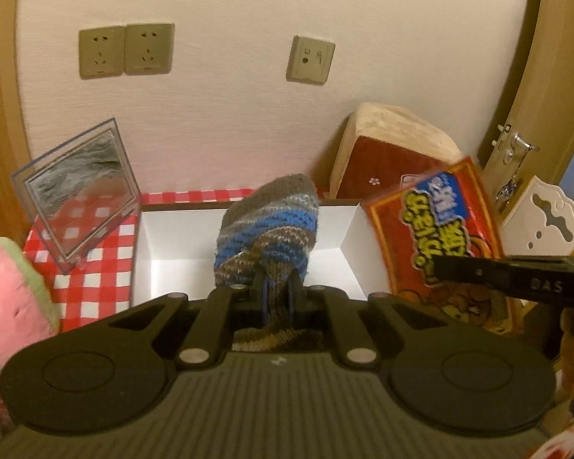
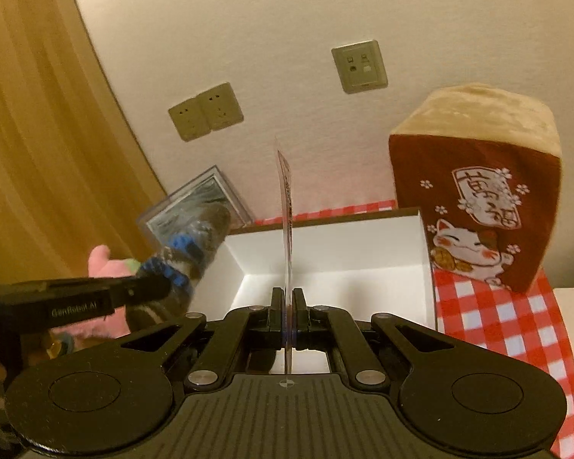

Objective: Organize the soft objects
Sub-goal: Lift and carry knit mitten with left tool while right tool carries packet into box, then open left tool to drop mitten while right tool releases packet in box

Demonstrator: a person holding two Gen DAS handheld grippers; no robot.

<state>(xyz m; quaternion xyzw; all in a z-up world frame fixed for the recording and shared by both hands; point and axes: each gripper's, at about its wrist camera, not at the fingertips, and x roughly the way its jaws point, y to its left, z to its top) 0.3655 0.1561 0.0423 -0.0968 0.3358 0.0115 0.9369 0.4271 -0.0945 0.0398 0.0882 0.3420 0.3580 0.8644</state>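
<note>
Across the middle of both views sits the open white box (image 1: pixel 248 244), empty inside, resting on a red-and-white checked cloth (image 1: pixel 92 287) over the counter. At the right of the right wrist view a big brown plush cushion (image 2: pixel 478 199) with a lucky-cat print stands against the wall just behind the box's right end. At the left edge of the left wrist view there's a pink plush toy (image 1: pixel 7 298), and above it a clear-framed mirror (image 1: pixel 80 187) leans tilted beside the box's left end.

Now the held things. The left gripper (image 1: pixel 277 290) has its fingers clamped on a striped knitted sock (image 1: pixel 268 229), blue, grey and brown, which stands up over the box in centre frame. The right gripper (image 2: pixel 288 298) has its fingers pressed together on a flat red snack packet (image 1: pixel 436 237), seen edge-on in its own view, face-on at the right of the left wrist view, above the box's right end.

On the wall above, three sockets (image 1: pixel 126 51).
</note>
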